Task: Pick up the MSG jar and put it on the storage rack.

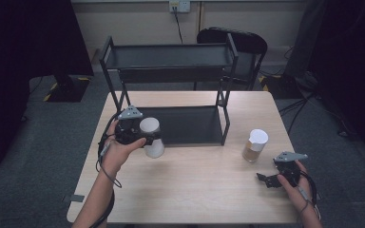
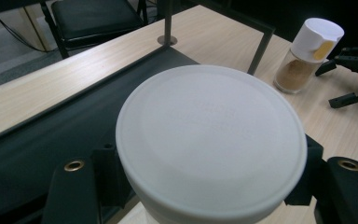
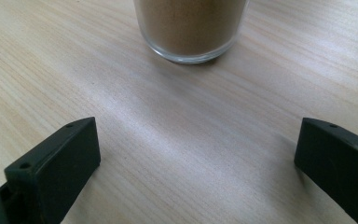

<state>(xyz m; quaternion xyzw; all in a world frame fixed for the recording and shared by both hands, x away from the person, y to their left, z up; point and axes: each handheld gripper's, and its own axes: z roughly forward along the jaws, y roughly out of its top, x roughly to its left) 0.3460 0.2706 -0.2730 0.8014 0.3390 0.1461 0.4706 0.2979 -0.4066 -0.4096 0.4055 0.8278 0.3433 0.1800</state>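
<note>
Jaws of left gripper (image 1: 145, 140) clamped round white jar (image 1: 152, 137) just under its lid, held at front edge of black rack (image 1: 171, 95). Right gripper (image 1: 268, 180) spread wide, empty, near spice jar (image 1: 255, 145) on table (image 1: 195, 190). White jar prob. light, smooth plastic, slippery; grip body below lid rim.

This looks like a lab or test room: a lone wooden table (image 1: 195, 190) on grey carpet, black curtains (image 1: 24, 38) left and right, a stand base with hazard tape (image 1: 66, 89) far left, and a wall socket (image 1: 179, 5) with cable beyond.
</note>
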